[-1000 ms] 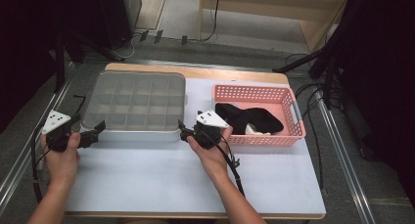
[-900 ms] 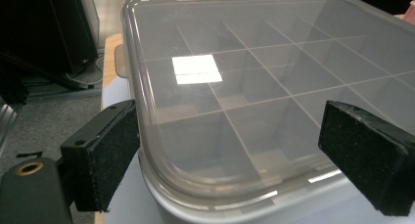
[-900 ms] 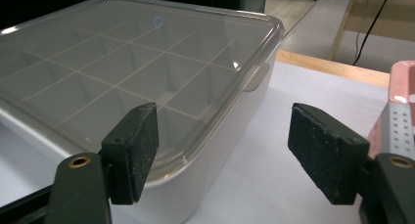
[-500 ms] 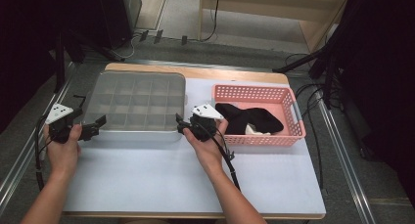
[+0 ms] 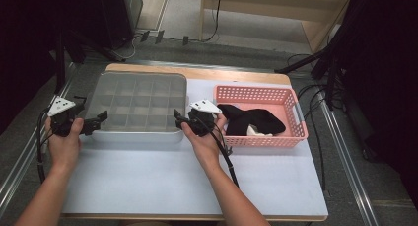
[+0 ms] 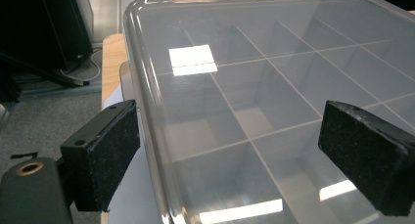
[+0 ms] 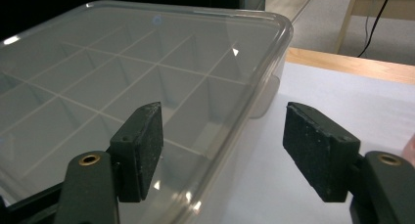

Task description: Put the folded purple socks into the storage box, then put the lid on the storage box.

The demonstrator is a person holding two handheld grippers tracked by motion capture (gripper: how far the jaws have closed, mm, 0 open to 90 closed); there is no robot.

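Clear plastic makes up the lidded compartment box (image 5: pixel 138 105), which sits on the left half of the white surface (image 5: pixel 162 181), just beside a pink basket (image 5: pixel 261 137) holding black cloth (image 5: pixel 246 118). The left claw (image 5: pixel 101 119) stands wide open at the box's left edge, its pads (image 6: pixel 105 153) straddling the near corner of the lid without pressing on it. The right claw (image 5: pixel 178 118) is likewise spread wide at the box's right edge, one pad (image 7: pixel 144 145) over the lid and the other over the surface, gripping nothing.
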